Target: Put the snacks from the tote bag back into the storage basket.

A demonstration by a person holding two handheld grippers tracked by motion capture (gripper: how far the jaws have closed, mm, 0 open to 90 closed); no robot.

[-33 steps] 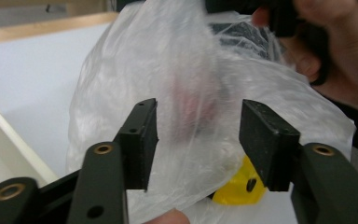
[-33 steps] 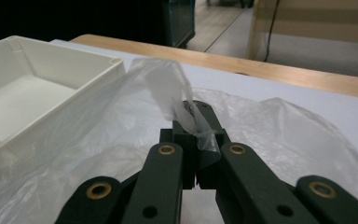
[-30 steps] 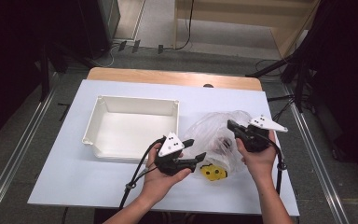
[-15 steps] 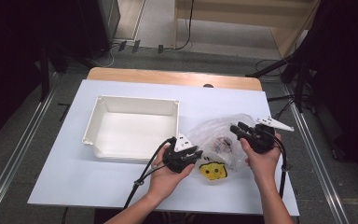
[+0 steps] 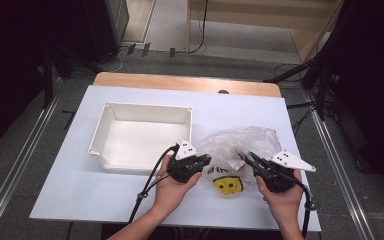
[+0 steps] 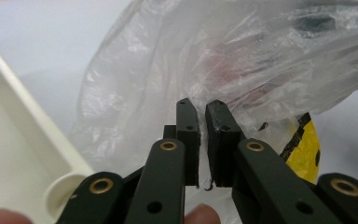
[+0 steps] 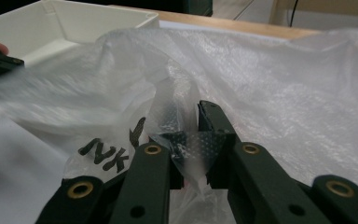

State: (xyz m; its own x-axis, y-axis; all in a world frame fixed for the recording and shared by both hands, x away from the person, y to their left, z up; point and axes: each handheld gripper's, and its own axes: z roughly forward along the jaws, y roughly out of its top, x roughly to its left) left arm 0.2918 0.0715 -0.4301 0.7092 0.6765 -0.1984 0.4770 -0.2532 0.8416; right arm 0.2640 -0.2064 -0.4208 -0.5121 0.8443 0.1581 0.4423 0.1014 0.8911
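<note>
The clear, crumpled plastic bag [image 5: 240, 150] with a yellow smiley print lay on the table [image 5: 55, 195] right of the white tray [image 5: 140, 137], its long axis running left-right. The left gripper [image 5: 203, 161] and right gripper [image 5: 250, 161] had just closed their fingers, each clamped on the bag's film at its near edge.

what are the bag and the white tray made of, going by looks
Bag: thin clear plastic film, probably polythene; see-through, crinkled, glossy highlights, printed yellow face. White tray: seemingly rigid moulded plastic, smooth with a slight sheen, with rounded corners and even walls.
</note>
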